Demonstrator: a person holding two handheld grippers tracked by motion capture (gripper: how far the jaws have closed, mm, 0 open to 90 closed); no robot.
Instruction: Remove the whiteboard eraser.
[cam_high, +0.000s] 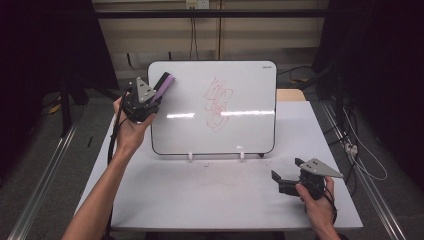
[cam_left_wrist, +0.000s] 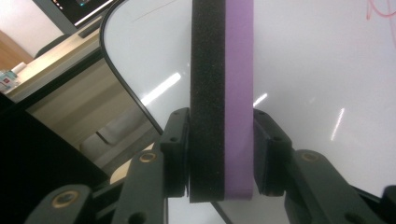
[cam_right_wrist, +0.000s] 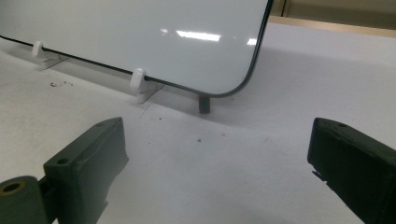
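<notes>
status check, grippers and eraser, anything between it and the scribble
Left gripper shut on eraser, raised at whiteboard's upper-left corner. Right gripper open, low near the table. Red scribble intact, nothing blocking.

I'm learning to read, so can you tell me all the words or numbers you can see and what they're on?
Small mark at the top right corner of the whiteboard: too small and blurred to read.
Red marker scribble on the whiteboard: loops, not letters or numbers.
Eraser in the left gripper: no writing.
Right gripper: no writing.
</notes>
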